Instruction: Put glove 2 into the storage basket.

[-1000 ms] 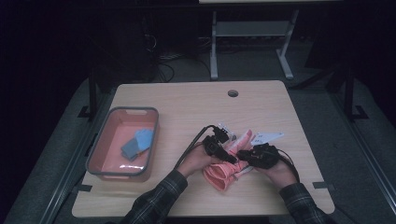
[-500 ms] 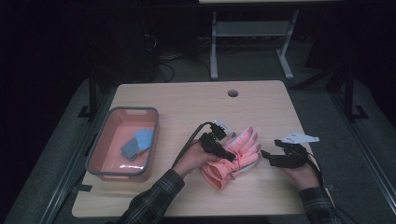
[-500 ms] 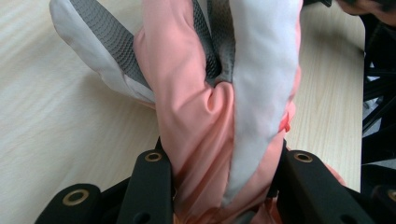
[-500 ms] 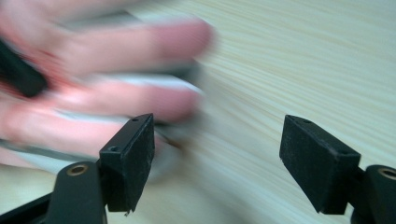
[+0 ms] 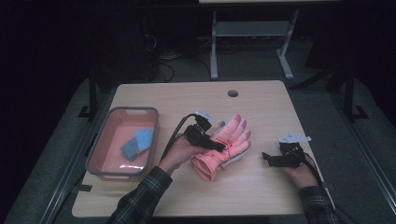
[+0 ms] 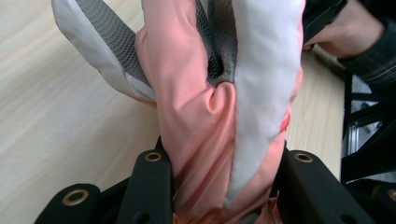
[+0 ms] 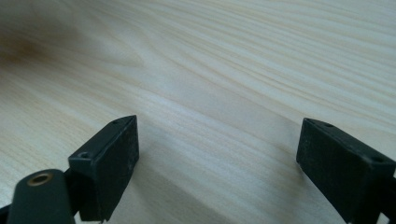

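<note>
Left gripper view had the left gripper (image 6: 219, 186) clamped on the pink ski glove (image 6: 210, 93), which could've slipped out, since the right gripper (image 7: 217, 154) had just been opening with nothing in it.

Dim room, lit counter (image 5: 261, 107).
Overhead light on pale wood, surroundings near black; soft shadows below; close views sharp nearby, blurred farther off, dark stain at one corner.

I can read no writing, label, brand or number anywhere: not on the pink glove (image 5: 224, 144), not on the tray (image 5: 98, 154), and not on the wooden tabletop (image 5: 261, 102).
</note>
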The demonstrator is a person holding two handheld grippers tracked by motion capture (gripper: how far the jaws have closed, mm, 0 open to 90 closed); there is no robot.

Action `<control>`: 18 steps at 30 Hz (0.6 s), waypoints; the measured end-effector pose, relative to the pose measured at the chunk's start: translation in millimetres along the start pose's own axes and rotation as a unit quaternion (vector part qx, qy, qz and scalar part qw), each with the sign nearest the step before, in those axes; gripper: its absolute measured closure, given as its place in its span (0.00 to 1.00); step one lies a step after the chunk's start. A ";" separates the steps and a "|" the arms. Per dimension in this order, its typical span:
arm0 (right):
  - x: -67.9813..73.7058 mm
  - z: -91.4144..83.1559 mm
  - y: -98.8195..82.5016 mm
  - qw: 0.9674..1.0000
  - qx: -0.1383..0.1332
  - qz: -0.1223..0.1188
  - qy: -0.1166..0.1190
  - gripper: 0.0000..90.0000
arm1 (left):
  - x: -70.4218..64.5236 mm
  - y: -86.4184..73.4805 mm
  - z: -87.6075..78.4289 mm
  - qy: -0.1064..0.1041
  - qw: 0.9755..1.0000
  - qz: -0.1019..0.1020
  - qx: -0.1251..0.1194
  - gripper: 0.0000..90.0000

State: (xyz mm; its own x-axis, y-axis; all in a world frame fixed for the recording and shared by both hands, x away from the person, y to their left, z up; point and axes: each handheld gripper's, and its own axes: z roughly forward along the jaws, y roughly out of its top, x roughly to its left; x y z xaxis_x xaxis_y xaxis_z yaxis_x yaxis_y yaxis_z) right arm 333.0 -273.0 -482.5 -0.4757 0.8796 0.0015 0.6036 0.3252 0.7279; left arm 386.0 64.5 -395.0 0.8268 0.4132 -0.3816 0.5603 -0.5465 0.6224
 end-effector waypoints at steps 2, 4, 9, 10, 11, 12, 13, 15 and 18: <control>-1.0 0.1 0.1 1.000 0.002 0.003 0.005 0.14 | 0.0 0.8 -10.0 0.006 1.000 -0.001 -0.006 0.72; -2.3 0.6 0.0 1.000 0.005 0.006 0.014 0.14 | 0.5 1.2 -18.8 0.012 1.000 -0.002 -0.012 0.72; -2.1 0.6 0.1 1.000 0.005 0.007 0.015 0.14 | 4.5 -0.3 -40.1 0.022 0.999 -0.012 -0.023 0.72; -2.1 0.6 0.1 1.000 0.005 0.007 0.015 0.14 | 5.0 -0.8 -44.5 0.025 0.999 -0.013 -0.026 0.72; -2.1 0.6 0.1 1.000 0.005 0.007 0.015 0.14 | 6.0 -1.4 -50.2 0.026 0.999 -0.017 -0.030 0.72; -2.1 0.6 0.1 1.000 0.005 0.007 0.015 0.14 | 6.6 -1.6 -53.8 0.026 0.999 -0.018 -0.031 0.72; -2.1 0.6 0.1 1.000 0.005 0.007 0.015 0.14 | 6.8 -1.9 -58.4 0.027 0.999 -0.021 -0.034 0.72; -2.1 0.6 0.1 1.000 0.005 0.007 0.015 0.14 | 7.8 -2.5 -68.3 0.029 0.999 -0.024 -0.039 0.72; -2.2 0.6 0.1 1.000 0.005 0.007 0.015 0.14 | 9.6 -4.2 -82.6 0.031 0.998 -0.031 -0.049 0.72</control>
State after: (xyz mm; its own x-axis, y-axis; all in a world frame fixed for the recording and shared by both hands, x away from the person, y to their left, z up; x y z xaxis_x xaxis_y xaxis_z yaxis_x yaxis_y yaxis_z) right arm 334.5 -274.7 -482.9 -0.4866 0.8731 0.0316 0.6160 0.3172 0.7210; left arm 387.6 131.0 -344.8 0.7851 0.4889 -0.3803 0.5998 -0.4469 0.6638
